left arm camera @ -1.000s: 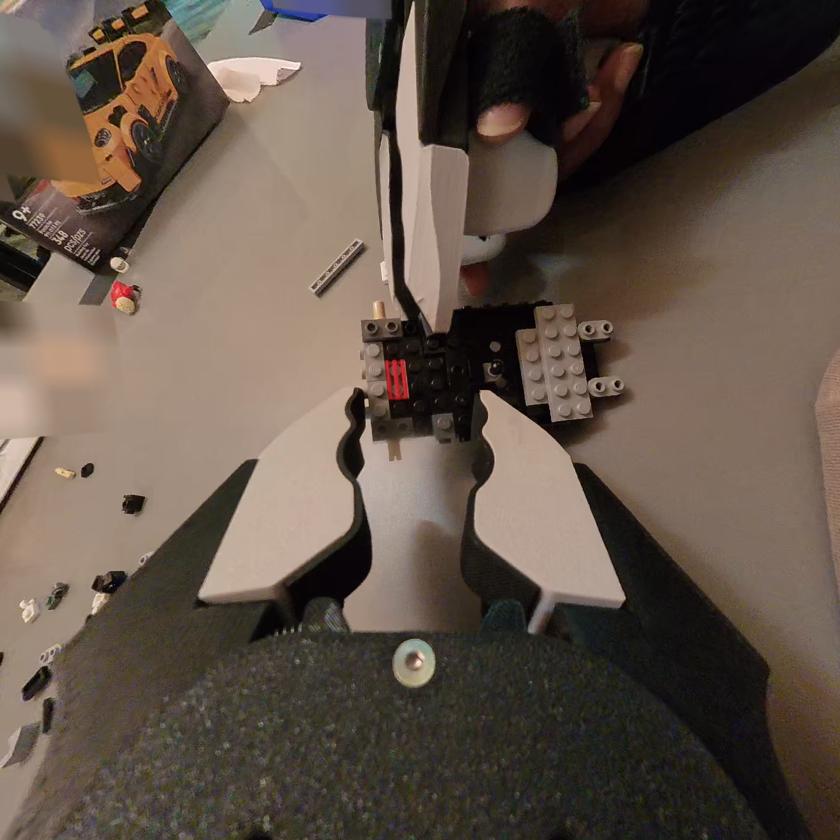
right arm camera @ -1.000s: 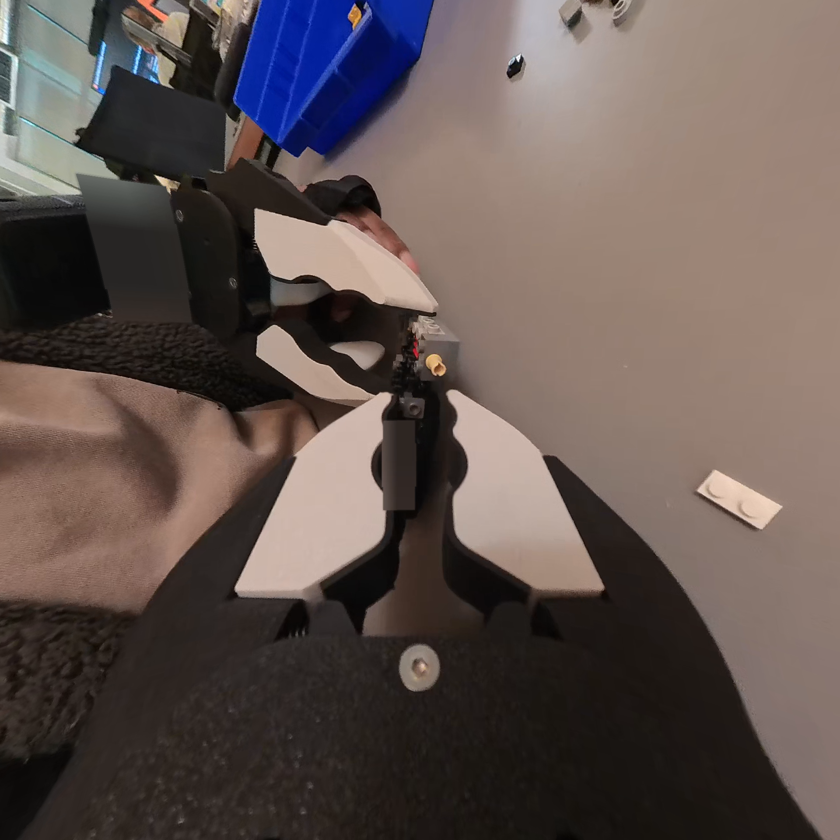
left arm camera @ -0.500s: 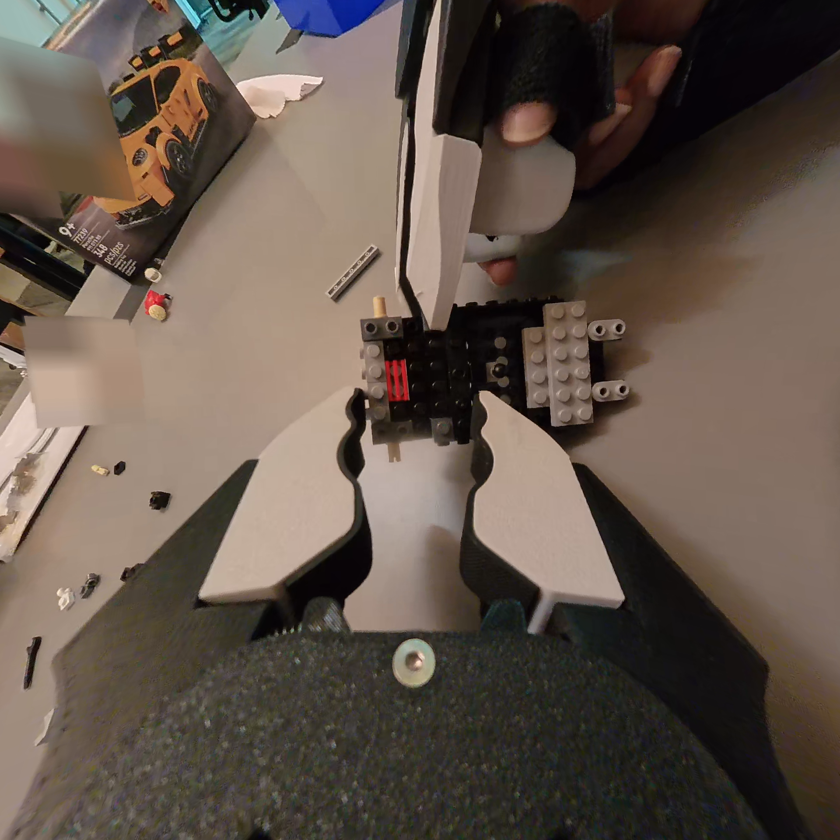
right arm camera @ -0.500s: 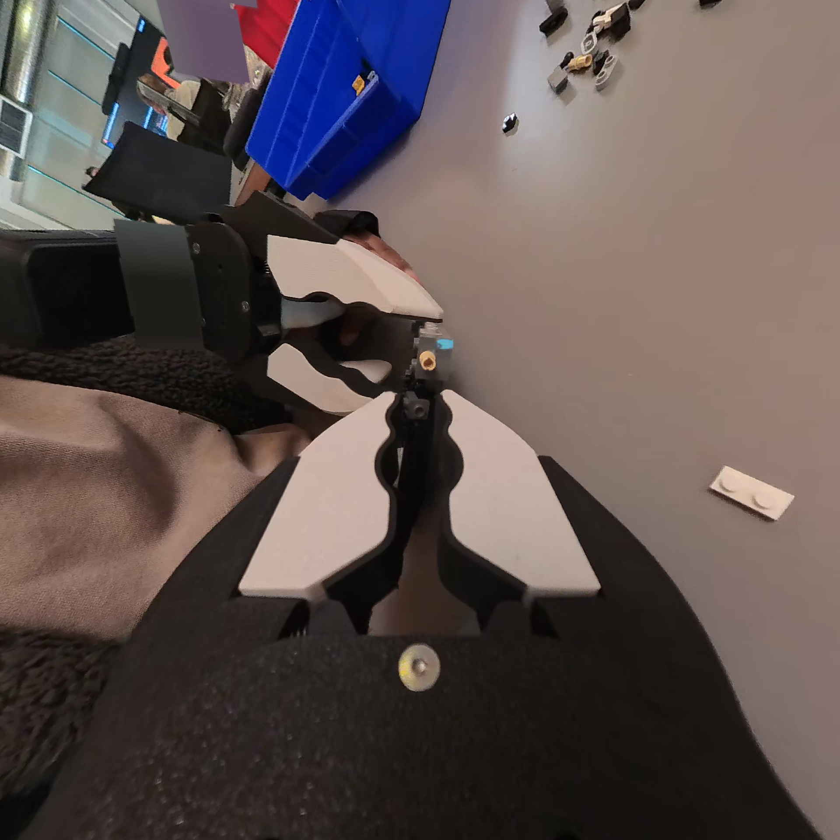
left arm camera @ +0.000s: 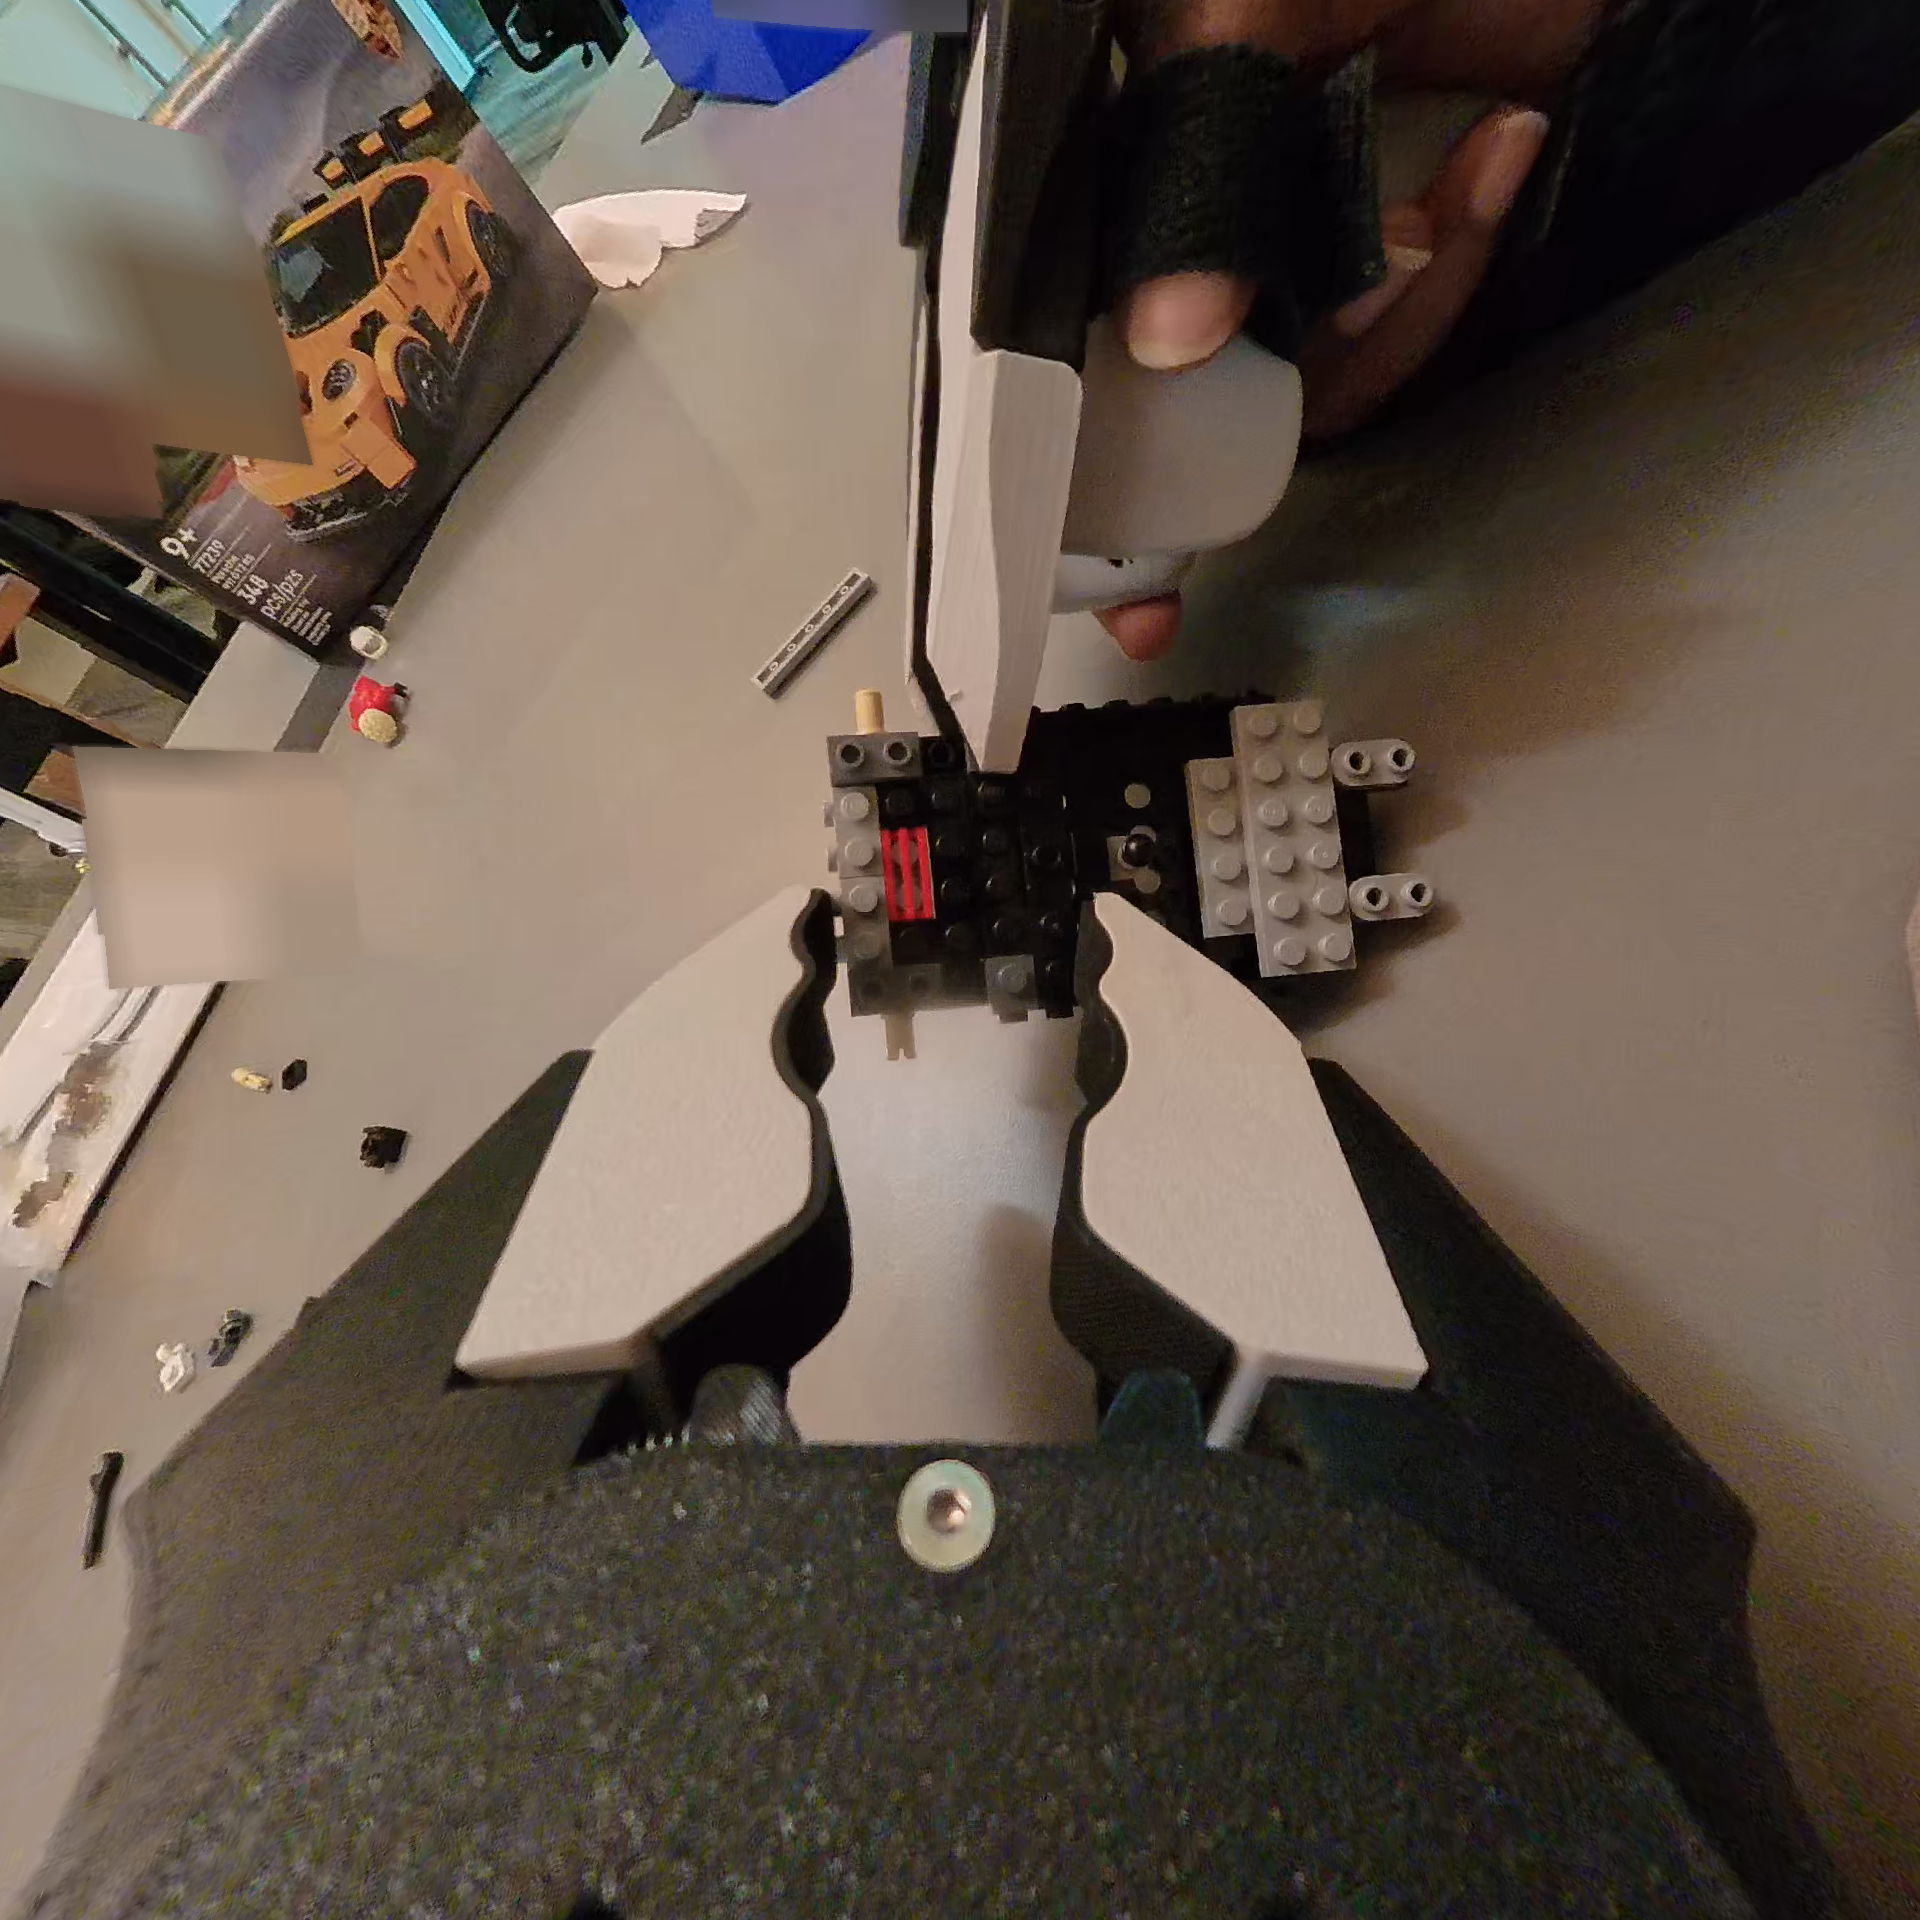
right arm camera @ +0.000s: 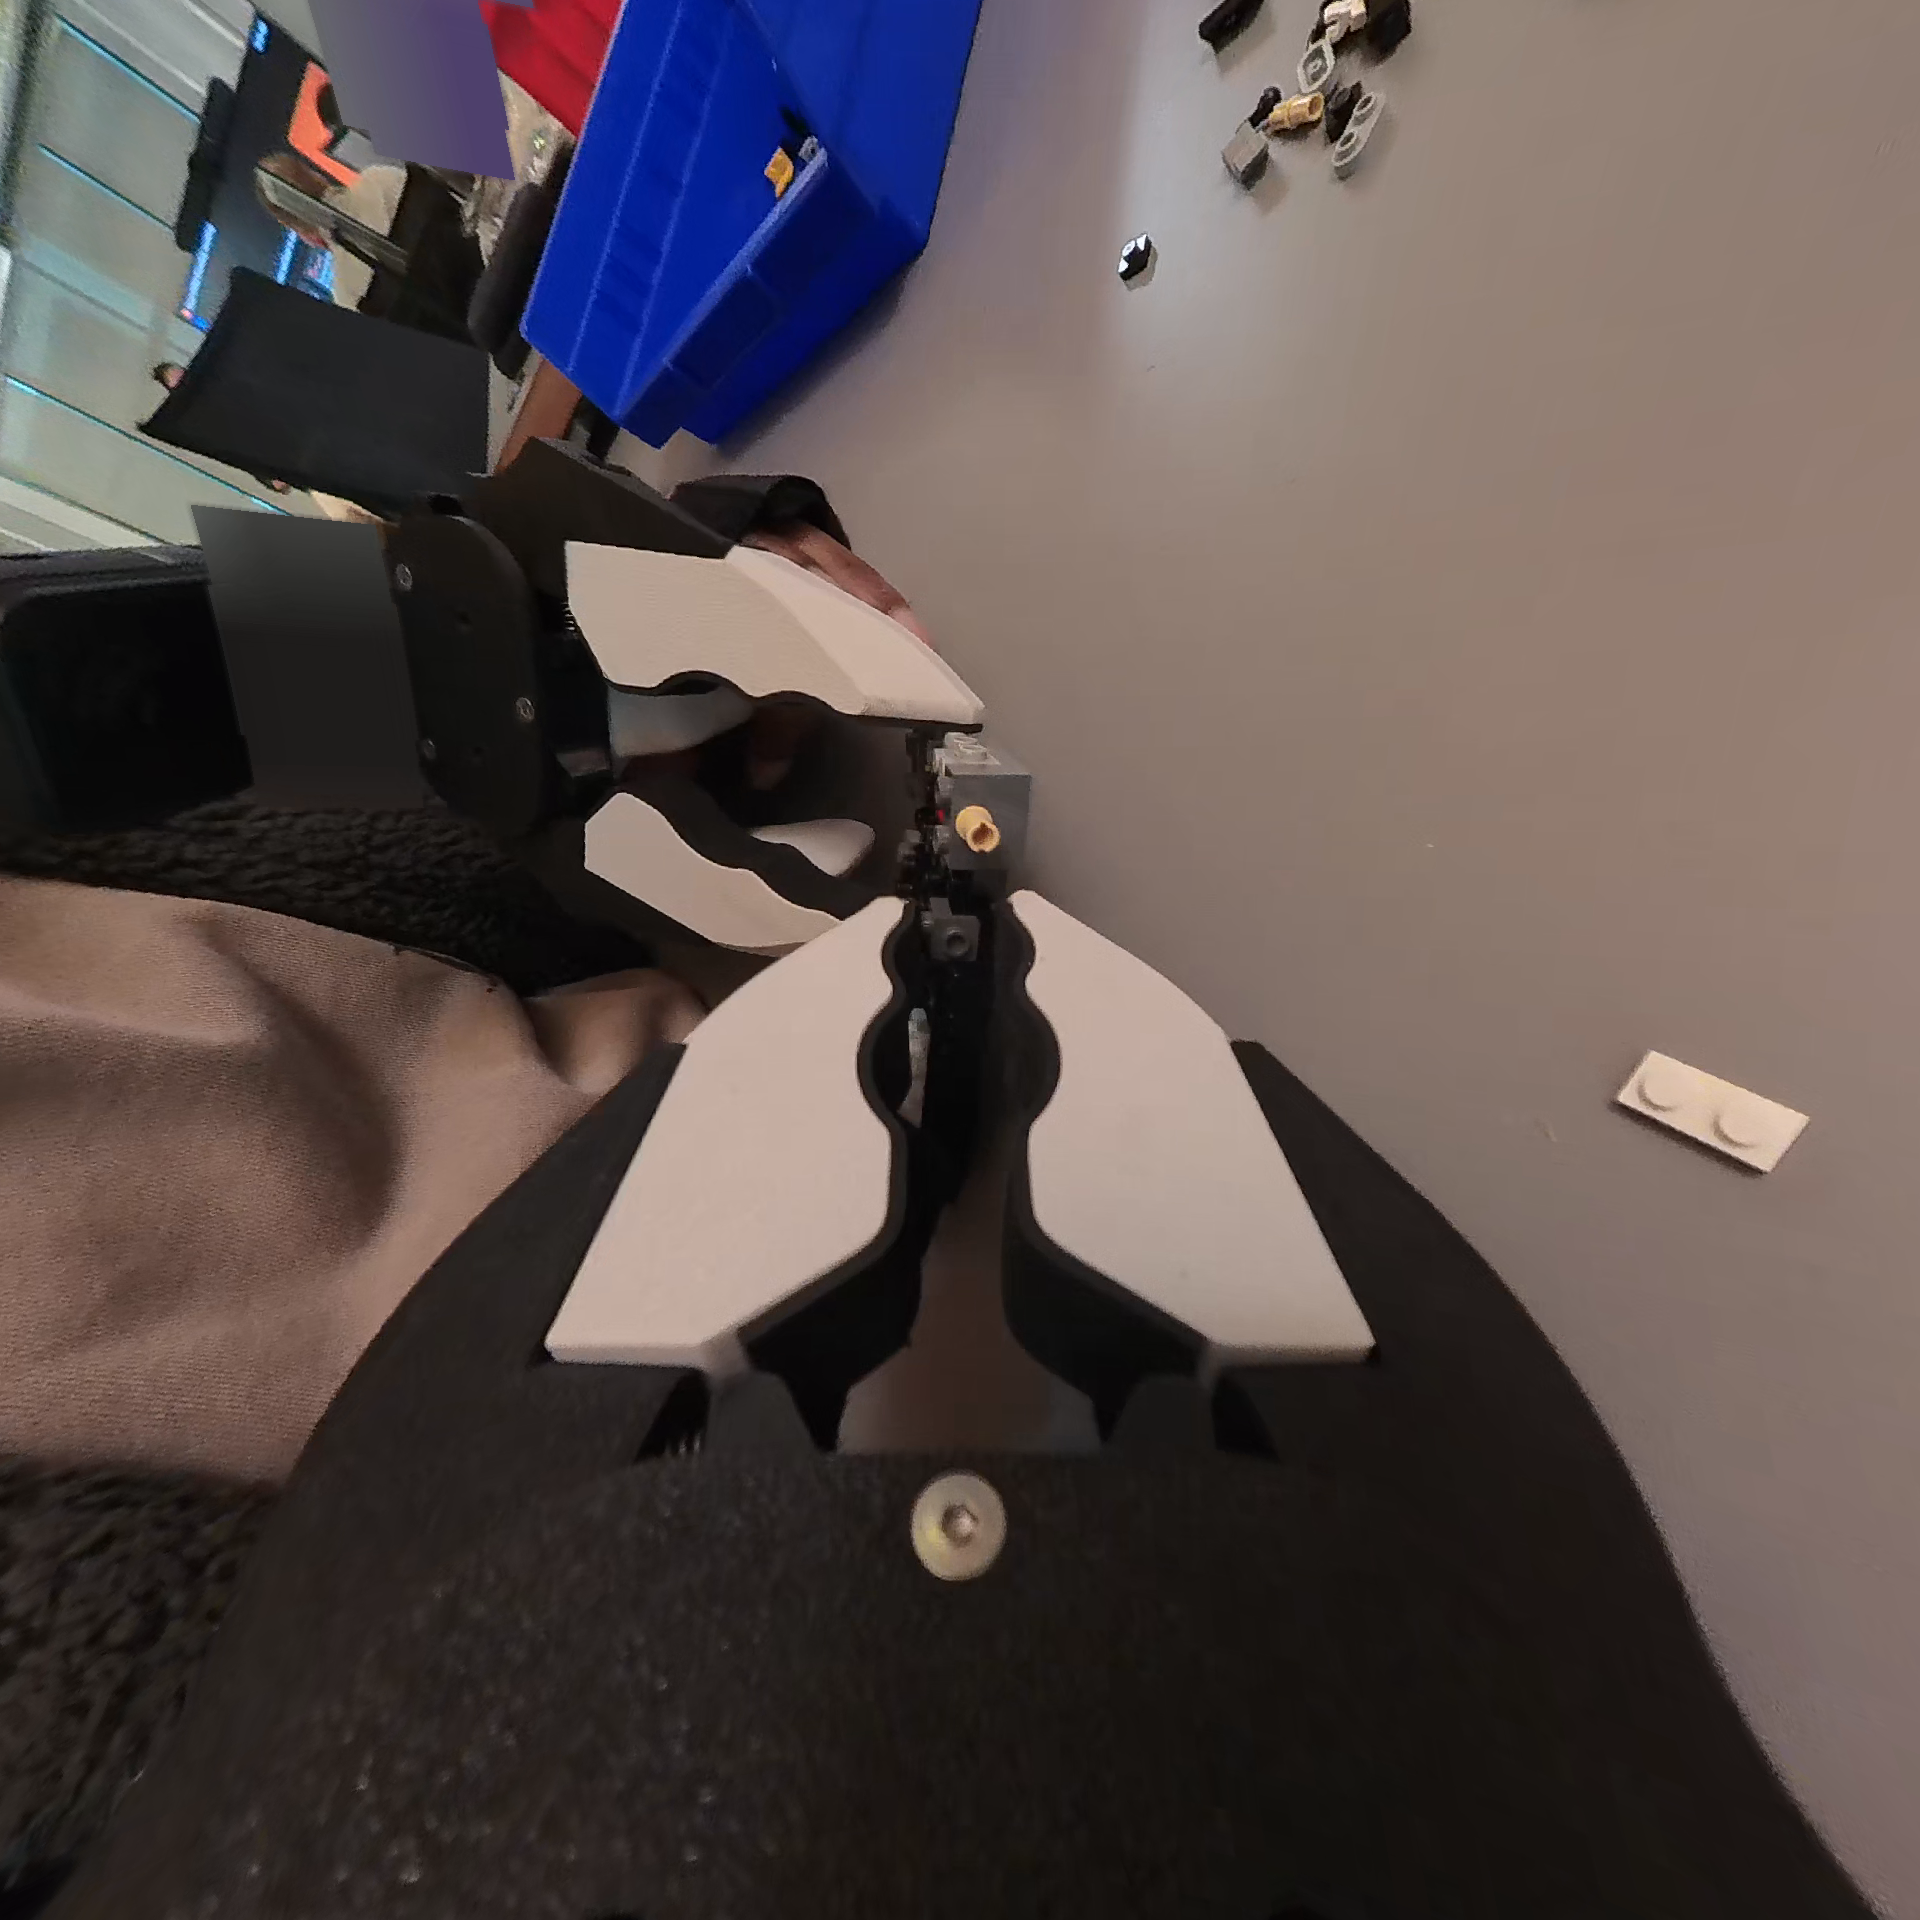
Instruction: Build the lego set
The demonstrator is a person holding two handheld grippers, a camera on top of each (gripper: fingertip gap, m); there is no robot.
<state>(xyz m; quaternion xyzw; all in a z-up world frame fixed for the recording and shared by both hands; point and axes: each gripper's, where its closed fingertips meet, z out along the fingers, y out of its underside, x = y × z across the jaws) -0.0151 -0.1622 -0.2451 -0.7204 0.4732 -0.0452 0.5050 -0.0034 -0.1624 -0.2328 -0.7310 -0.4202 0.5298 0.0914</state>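
Note:
A partly built Lego chassis (left arm camera: pixel 997 862), black with grey plates, a red grille tile and tan pins, is held just above the grey table (left arm camera: pixel 1558 727). My left gripper (left arm camera: pixel 961 914) clamps its near end between both fingertips. My right gripper (right arm camera: pixel 951 914) is shut on the chassis's far edge, seen edge-on as a thin black plate (right arm camera: pixel 977 800). In the left wrist view the right gripper (left arm camera: pixel 977 675) comes down from the top with a gloved hand (left arm camera: pixel 1236 208) behind it. The left gripper (right arm camera: pixel 909 821) shows in the right wrist view.
The set's box with an orange car (left arm camera: pixel 384 343), a long grey plate (left arm camera: pixel 810 644), a red piece (left arm camera: pixel 374 707) and small loose parts (left arm camera: pixel 379 1143) lie to the left. A blue bin (right arm camera: pixel 748 229), a white two-stud plate (right arm camera: pixel 1709 1122) and loose parts (right arm camera: pixel 1309 104) lie beyond. Left and right tips are no more than a few centimetres apart. From either gripper's tips it is about 35 cm to the red piece (left arm camera: pixel 374 707).
My right gripper's fingers have closed tighter on the chassis edge. Both views have tilted a little, showing more of the table; the chassis stays between the two grippers.

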